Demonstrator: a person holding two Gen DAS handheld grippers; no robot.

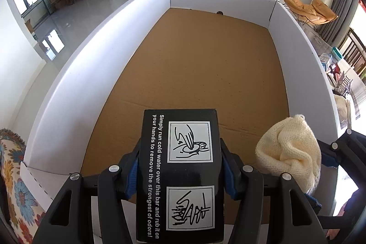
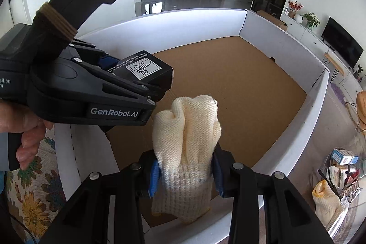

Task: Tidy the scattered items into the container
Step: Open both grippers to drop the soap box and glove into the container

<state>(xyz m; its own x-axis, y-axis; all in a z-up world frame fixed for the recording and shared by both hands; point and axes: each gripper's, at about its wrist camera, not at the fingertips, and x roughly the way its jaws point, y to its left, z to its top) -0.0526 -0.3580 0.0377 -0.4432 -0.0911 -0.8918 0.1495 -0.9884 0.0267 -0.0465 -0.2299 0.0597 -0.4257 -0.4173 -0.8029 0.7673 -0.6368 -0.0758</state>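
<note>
From my left wrist view, the black box [image 1: 180,175] runs off the bottom edge, its underside hidden. Beside the box, the cream glove [image 1: 289,152] hides my right gripper's fingertips. A small dark spot [image 1: 220,13] by the container's [image 1: 109,74] far wall stays unreadable.

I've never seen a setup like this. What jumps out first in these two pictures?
A black box printed with white hand-washing drawings sits clamped in the left claw, held over the near end of a big white-walled cardboard container. Beside it, to its right, the right claw grips a cream knitted glove over that same brown floor, which looks bare.
</note>
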